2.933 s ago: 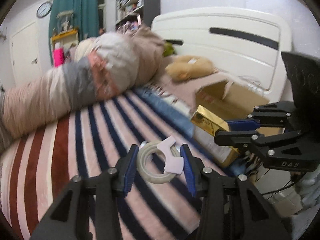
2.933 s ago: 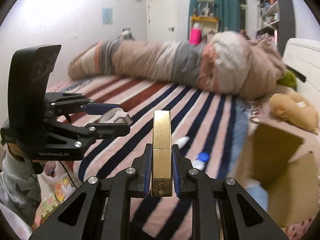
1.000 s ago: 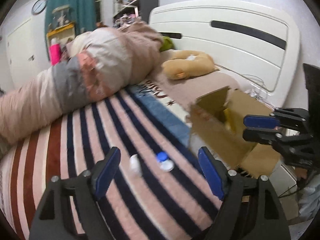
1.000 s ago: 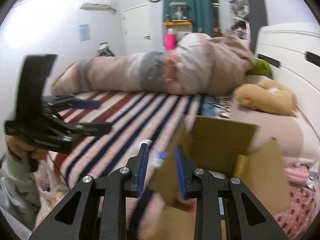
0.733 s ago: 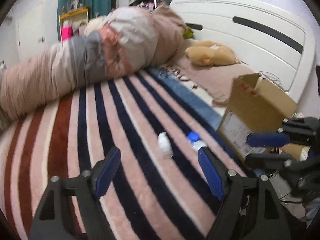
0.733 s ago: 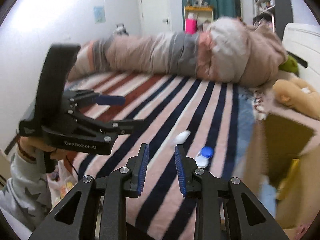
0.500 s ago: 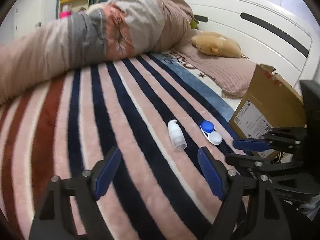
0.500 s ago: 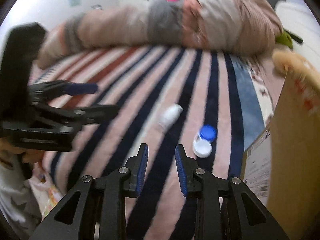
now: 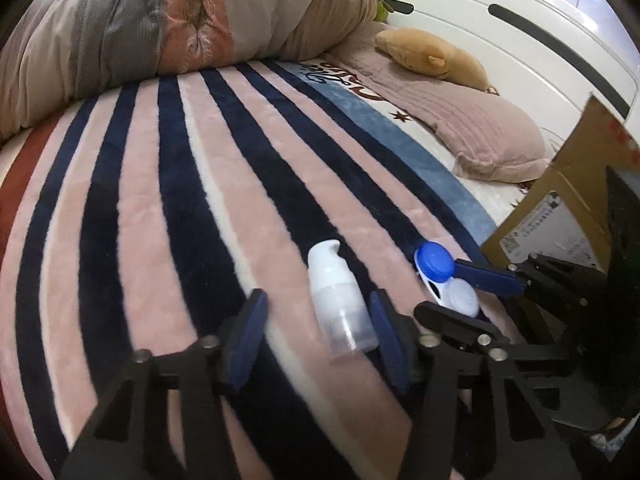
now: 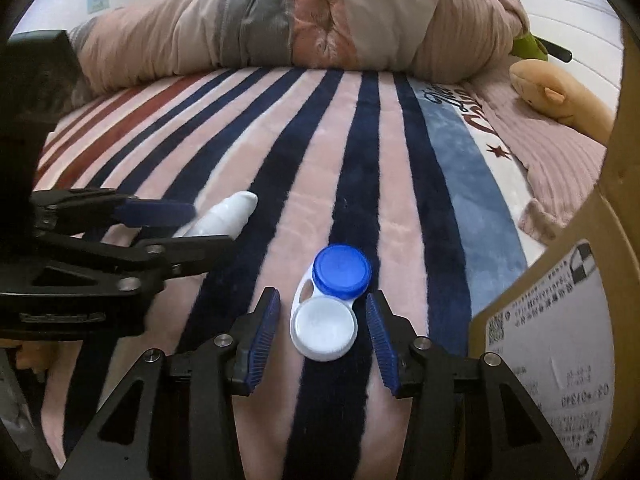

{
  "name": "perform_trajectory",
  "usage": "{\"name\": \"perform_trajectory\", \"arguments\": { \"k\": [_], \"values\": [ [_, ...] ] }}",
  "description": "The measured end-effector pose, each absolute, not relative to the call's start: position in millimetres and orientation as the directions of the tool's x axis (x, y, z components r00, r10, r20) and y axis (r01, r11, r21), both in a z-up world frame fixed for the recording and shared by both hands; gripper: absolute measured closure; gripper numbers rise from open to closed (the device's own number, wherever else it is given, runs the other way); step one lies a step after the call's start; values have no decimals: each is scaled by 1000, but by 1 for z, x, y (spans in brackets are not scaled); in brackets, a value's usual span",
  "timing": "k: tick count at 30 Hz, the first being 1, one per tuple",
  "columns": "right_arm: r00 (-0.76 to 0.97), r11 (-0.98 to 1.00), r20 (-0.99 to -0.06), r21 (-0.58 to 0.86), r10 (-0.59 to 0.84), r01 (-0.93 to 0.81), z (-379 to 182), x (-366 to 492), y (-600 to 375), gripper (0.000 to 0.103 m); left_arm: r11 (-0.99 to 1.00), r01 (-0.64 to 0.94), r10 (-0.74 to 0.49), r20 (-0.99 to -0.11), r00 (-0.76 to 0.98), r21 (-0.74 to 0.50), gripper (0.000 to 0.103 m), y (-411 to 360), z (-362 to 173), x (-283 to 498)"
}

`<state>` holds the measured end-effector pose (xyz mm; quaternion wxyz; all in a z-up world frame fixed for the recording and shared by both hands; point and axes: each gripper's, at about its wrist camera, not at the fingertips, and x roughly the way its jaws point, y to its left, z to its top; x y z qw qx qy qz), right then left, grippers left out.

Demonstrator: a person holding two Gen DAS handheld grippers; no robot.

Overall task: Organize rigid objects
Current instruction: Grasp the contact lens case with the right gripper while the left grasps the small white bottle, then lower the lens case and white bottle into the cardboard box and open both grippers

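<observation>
A small white pump bottle [image 9: 340, 300] lies on the striped blanket between the fingers of my open left gripper [image 9: 318, 330], close to the right finger. It also shows in the right wrist view [image 10: 224, 218]. A contact lens case [image 10: 328, 304] with one blue and one white cap lies between the fingers of my open right gripper [image 10: 322, 334], untouched. The case also shows in the left wrist view [image 9: 444, 280], where the right gripper's fingers [image 9: 484, 278] straddle it.
A cardboard box [image 10: 568, 300] stands at the right, close to the right gripper; it also shows in the left wrist view [image 9: 568, 208]. A rolled duvet [image 10: 304, 20], a pillow [image 9: 472, 128] and a plush toy [image 9: 436, 54] lie farther back by the white headboard [image 9: 520, 40].
Both grippers dropped to the blanket. The left closed in around the pump bottle and narrowed. The right opened wider and now straddles the lens case.
</observation>
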<state>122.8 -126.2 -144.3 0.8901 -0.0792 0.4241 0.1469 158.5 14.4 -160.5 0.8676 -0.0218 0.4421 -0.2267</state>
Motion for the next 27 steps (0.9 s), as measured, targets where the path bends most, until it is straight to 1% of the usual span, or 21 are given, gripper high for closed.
{"name": "perform_trajectory", "arguments": {
  "k": [1,2,3,8,11,15,20,25,27],
  "values": [
    [595,943,-779,-15,197,-332,-145,123,-125,76,896,375,-412,-757,507,-236,66,15,-160,158],
    [596,942,-778,-18,197,-335,-145,122,-124,76,894,379,-416,-756,506,-238,76,15,-160,157],
    [602,941,-774,-22,198,-338,-143,121,-123,76,888,390,-428,-752,501,-246,82,15,-159,156],
    [613,923,-751,-12,245,-384,-130,106,-117,76,904,374,-391,-760,520,-209,82,20,-153,146],
    [615,906,-733,3,290,-423,-113,89,-114,76,912,364,-373,-752,544,-189,82,25,-139,133],
    [638,884,-690,5,341,-467,-84,62,-110,76,926,347,-341,-722,602,-147,82,35,-101,105],
    [692,869,-611,-13,385,-495,-40,25,-115,76,931,351,-326,-671,666,-104,82,34,-50,66],
    [729,878,-551,11,405,-479,-7,-2,-144,76,923,381,-333,-615,715,-56,82,10,-1,27],
    [753,889,-524,17,397,-457,4,-12,-164,76,910,411,-364,-588,722,-59,82,-7,16,13]
  ]
}}
